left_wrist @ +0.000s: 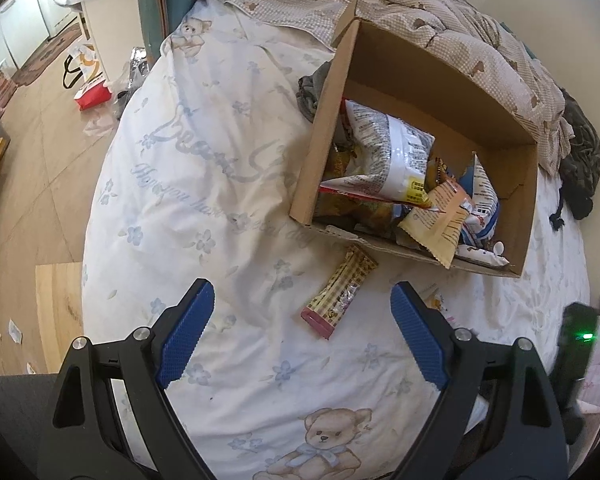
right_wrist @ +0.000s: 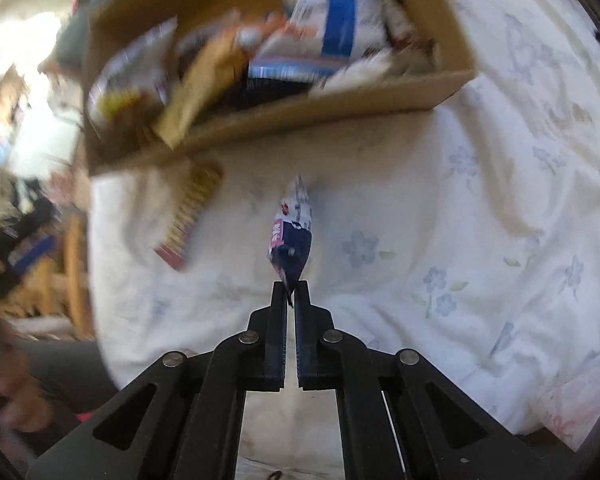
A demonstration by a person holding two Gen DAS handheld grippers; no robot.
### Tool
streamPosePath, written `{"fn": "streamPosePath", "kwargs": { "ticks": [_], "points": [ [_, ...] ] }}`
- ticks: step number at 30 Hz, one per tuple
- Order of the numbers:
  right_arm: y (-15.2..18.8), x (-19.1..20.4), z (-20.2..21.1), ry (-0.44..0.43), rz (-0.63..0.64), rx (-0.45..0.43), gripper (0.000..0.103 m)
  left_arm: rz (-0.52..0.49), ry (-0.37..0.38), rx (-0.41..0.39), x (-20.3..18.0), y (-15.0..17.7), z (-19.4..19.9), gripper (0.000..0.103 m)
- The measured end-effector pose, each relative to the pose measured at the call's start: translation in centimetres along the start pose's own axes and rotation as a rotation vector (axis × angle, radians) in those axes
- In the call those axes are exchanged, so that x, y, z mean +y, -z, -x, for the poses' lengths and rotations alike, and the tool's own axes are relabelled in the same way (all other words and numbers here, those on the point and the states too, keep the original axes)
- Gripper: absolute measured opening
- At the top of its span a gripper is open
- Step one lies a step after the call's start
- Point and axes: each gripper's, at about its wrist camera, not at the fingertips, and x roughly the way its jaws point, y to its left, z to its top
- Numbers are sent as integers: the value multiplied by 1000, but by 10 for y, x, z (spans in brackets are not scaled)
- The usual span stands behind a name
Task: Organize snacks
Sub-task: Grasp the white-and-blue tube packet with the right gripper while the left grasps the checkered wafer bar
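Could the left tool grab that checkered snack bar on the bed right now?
Probably yes. The left tool is wide open and empty, the snack bar lies flat on the bedsheet just ahead of it, outside the cardboard box, with nothing on top.

We can read pale blue script on the bedsheet [left_wrist: 204,168]: "Dream", and under it "Hope you have"; the snack packets' print stays illegible.
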Motion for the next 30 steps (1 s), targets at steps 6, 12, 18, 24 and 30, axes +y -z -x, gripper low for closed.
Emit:
{"fn": "streamPosePath", "kwargs": {
  "ticks": [6, 12, 18, 24, 30],
  "points": [
    [2, -10, 20, -33, -38, -41, 0, 6, -36, 13, 3, -1, -11, 88],
    [15, -11, -4, 8, -29, 86, 0, -84, -96, 97, -8, 6, -46, 88],
    [36, -23, -13, 38, -31, 198, 10, -231, -134, 206, -31, 15, -90, 88],
    [35, -19, 4, 93, -8, 118, 62, -365, -151, 195, -59, 22, -115, 77],
    [10, 1, -7, 105, 66, 85, 60, -406, -158, 198, -67, 25, -126, 22]
  ]
}}
